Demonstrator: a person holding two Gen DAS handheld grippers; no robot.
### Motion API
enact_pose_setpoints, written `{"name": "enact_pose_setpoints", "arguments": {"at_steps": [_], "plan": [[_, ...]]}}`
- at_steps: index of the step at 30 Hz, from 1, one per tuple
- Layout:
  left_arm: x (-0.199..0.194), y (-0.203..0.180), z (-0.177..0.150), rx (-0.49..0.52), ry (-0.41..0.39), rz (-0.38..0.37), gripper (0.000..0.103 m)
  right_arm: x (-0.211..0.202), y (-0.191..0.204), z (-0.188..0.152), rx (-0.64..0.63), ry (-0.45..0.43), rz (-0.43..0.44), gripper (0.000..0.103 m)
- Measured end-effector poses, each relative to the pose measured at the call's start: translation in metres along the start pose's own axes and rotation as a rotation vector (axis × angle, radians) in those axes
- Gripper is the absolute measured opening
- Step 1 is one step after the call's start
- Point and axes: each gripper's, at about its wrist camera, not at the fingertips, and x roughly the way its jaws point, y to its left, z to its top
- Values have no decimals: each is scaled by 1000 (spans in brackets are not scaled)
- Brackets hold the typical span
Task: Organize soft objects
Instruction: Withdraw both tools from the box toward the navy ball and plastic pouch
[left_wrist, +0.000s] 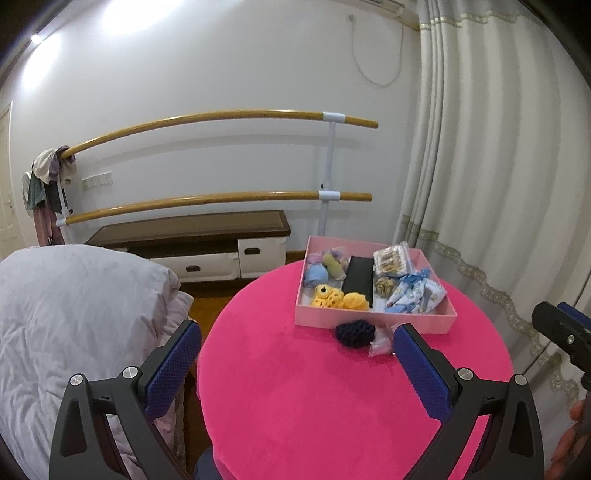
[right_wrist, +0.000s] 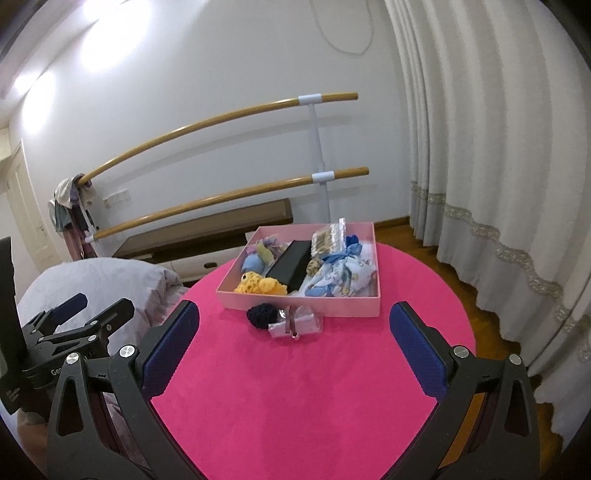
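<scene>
Both tongs, left (left_wrist: 297, 341) and right (right_wrist: 294, 323), gape empty; navy crocheted scrunchie (right_wrist: 263, 314) and clear packet (right_wrist: 295, 323) lie touching by pink box (right_wrist: 299, 304) near tabletop (right_wrist: 295, 387) far edge—grabbing one may drag the other.

Dark navy knitted piece (right_wrist: 263, 314) and clear plastic packet (right_wrist: 295, 323) lying ahead of the right gripper (right_wrist: 294, 325), between its fingers. Both touching, just before the pink box (right_wrist: 303, 304) holding knitted and cloth items.

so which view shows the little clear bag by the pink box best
The right wrist view: the clear bag lies fully visible beside the dark knit ball. In the left wrist view the left gripper finger hides part of it.
</scene>
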Motion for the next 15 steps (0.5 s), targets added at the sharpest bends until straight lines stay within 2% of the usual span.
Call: {"name": "enact_pose_setpoints", "arguments": {"at_steps": [8,15], "plan": [[34,3,1,6,64,2,103,37,-1,-11,-12,79,-21,103],[82,0,-2,21,138,-3,103,92,-9,-31,-8,197,-26,103]]}}
